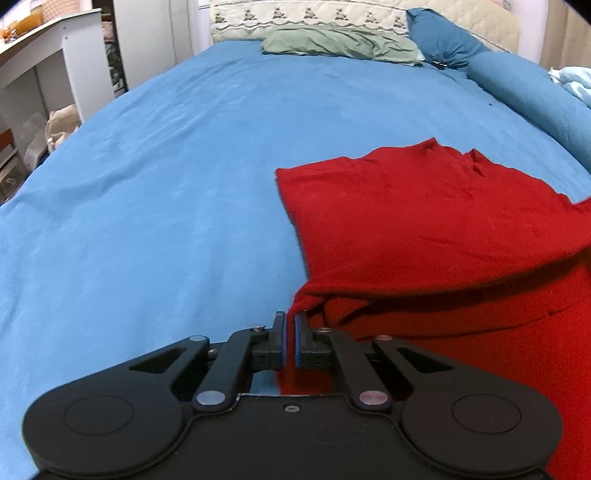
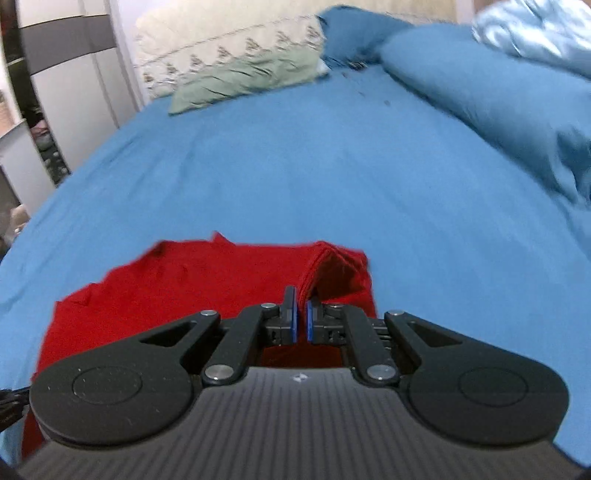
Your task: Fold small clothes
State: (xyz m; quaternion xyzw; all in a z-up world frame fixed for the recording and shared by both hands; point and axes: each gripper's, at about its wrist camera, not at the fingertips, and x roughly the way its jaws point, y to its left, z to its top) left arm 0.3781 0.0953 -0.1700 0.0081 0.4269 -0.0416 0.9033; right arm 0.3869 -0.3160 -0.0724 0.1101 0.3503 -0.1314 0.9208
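Red knit cloth, a small garment (image 1: 424, 229), lies on the blue bedsheet (image 1: 166, 184), and everything else is placed from it. In the left wrist view it spreads flat to the right of the left gripper (image 1: 290, 321), with a notched, wavy far edge and a straight left edge; its near left corner is gathered into a bunched tip drawn up between the gripper's fingers, which are clamped together on that fabric. Beyond the garment this view shows a crumpled sage-green cloth (image 1: 332, 44) against a cream quilted headboard panel (image 1: 314, 16) stitched with a row of small dark motifs, a dark blue pillow (image 1: 443, 37) and a long blue bolster (image 1: 524, 92) to the far right, and white furniture (image 1: 55, 48) beside the bed to the far left.

The right wrist view is blurred, most heavily toward its right side. There the garment (image 2: 184, 288) lies to the left of and under the right gripper (image 2: 300, 306), and its right edge rises in a tent-like fold of several layers; the blue-padded fingers are closed on that fold. Only this view shows a glossy pale blue, satin-like bundle (image 2: 535, 33) at the far right, past the rumpled blue bedding (image 2: 498, 103), and a grey cabinet with a dark band (image 2: 62, 55) to the far left. The sheet looks soft and matte, faintly creased.
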